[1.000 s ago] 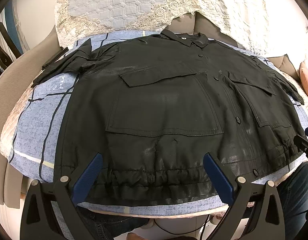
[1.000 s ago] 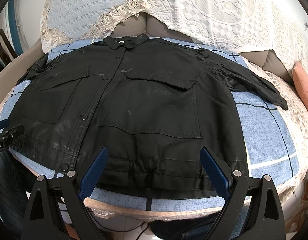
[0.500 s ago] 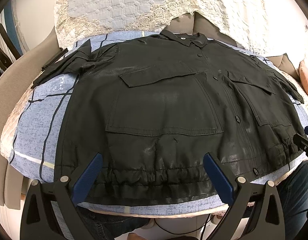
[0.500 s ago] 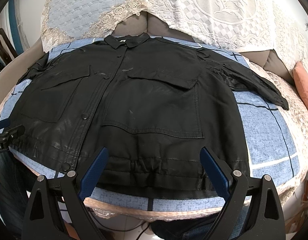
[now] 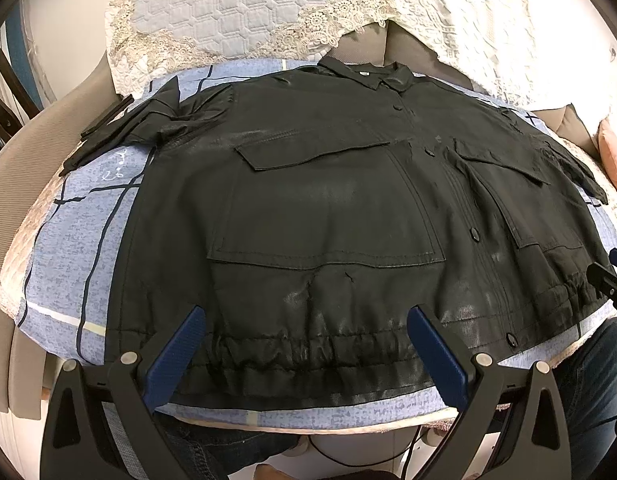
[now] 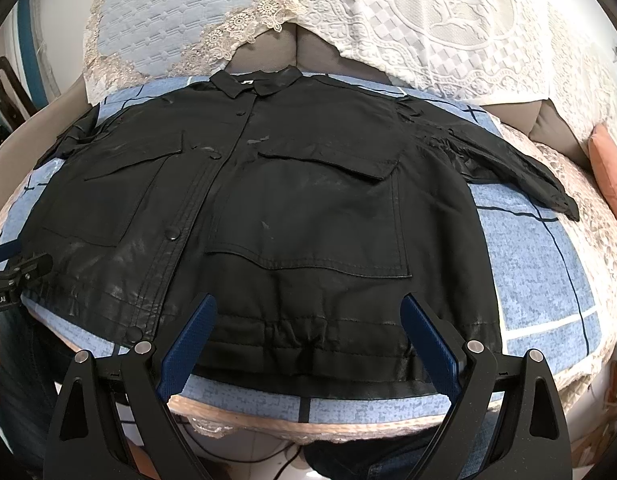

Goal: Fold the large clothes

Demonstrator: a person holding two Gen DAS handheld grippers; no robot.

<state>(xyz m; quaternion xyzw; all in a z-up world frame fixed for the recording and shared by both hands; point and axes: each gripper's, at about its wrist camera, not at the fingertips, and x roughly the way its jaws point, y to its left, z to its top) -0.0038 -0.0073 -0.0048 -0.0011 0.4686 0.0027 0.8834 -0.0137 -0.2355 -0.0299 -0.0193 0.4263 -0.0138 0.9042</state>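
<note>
Flat on the blue checked cover – black jacket, buttoned, sleeves out. Left gripper and right gripper hover over its hem, jaws wide apart, empty.

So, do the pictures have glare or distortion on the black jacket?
Left wrist view: pale glare patches on the jacket near its hem, strong fisheye bulge, dark corners. Right wrist view: weaker sheen on the jacket's left side, same bulge; both sharp, no motion blur.
</note>
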